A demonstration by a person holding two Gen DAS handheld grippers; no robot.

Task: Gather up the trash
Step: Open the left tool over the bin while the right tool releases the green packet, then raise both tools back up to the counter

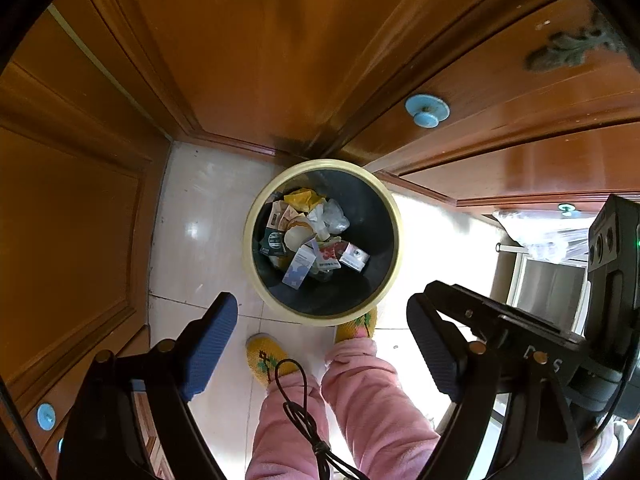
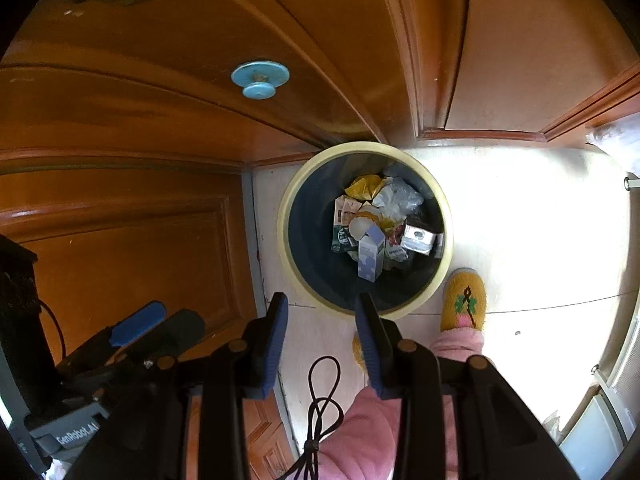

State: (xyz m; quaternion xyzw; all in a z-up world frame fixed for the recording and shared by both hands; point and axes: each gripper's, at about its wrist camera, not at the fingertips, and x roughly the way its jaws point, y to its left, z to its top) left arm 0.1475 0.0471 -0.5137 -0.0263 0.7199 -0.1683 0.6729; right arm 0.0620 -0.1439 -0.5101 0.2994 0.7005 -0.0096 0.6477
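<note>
From the left wrist, the left tongs [image 1: 322, 346] were wide apart with nothing between them; one round bin [image 1: 256, 216] stood on the floor just past the tips, full of trash [image 1: 312, 240]; two yellow slippers [image 1: 264, 356] and two pink legs [image 1: 360, 392] showed below it; the right tongs [image 1: 612, 264] hung at the right edge.

From the right wrist, the right tongs [image 2: 322, 344] were partly apart and empty; the bin [image 2: 288, 216] sat just beyond them; one blue knob [image 2: 259, 77] was on the wooden cabinet [image 2: 120, 128].
</note>
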